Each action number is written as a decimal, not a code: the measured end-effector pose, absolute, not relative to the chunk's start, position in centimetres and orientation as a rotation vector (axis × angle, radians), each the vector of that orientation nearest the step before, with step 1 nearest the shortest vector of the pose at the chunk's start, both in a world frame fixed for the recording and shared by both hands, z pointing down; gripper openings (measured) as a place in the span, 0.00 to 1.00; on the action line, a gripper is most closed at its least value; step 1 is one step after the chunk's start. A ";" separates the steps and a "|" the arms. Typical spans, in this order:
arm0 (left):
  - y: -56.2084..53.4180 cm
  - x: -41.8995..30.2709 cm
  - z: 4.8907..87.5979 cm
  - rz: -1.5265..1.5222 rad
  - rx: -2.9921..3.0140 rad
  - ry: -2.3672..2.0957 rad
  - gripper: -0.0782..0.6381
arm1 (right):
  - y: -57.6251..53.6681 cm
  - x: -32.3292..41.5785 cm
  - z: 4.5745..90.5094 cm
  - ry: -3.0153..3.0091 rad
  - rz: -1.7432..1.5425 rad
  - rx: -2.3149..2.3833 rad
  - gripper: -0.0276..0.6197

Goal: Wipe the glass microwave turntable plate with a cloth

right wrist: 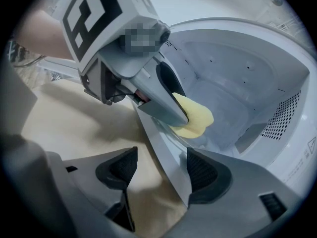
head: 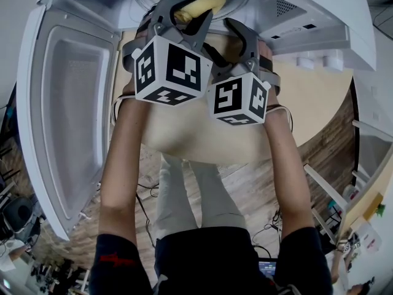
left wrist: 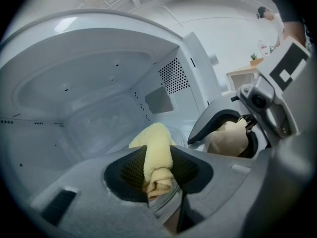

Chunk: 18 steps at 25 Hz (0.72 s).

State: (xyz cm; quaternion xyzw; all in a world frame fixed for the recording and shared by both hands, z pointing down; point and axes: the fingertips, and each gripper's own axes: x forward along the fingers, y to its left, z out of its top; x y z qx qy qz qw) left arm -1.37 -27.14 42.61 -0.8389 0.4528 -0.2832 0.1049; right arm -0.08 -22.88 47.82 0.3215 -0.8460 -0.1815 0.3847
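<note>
Poking from the clamped left tongs (left wrist: 159, 175), the cloth (left wrist: 154, 138) sits inside the microwave (left wrist: 99, 78)

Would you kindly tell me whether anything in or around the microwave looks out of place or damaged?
Nothing stands out. The left gripper is shut on the folded yellow cloth inside the microwave, whose door stands open; the right gripper is open at its front edge. No spill or damage shows.

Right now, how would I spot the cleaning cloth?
Find the open white microwave. At its mouth, the left hand-held gripper pinches a small folded cloth. It is pale yellow, the only coloured thing against the white cavity.
</note>
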 end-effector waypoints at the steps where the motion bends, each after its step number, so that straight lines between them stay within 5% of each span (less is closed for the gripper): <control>1: -27.1 -1.3 42.6 -0.839 -2.474 1.327 0.28 | -22.9 -0.1 47.8 -2.156 -0.462 0.819 0.47; 18: -27.1 -1.3 42.6 -0.875 -2.467 1.310 0.28 | -22.8 -0.1 47.8 -2.156 -0.461 0.818 0.47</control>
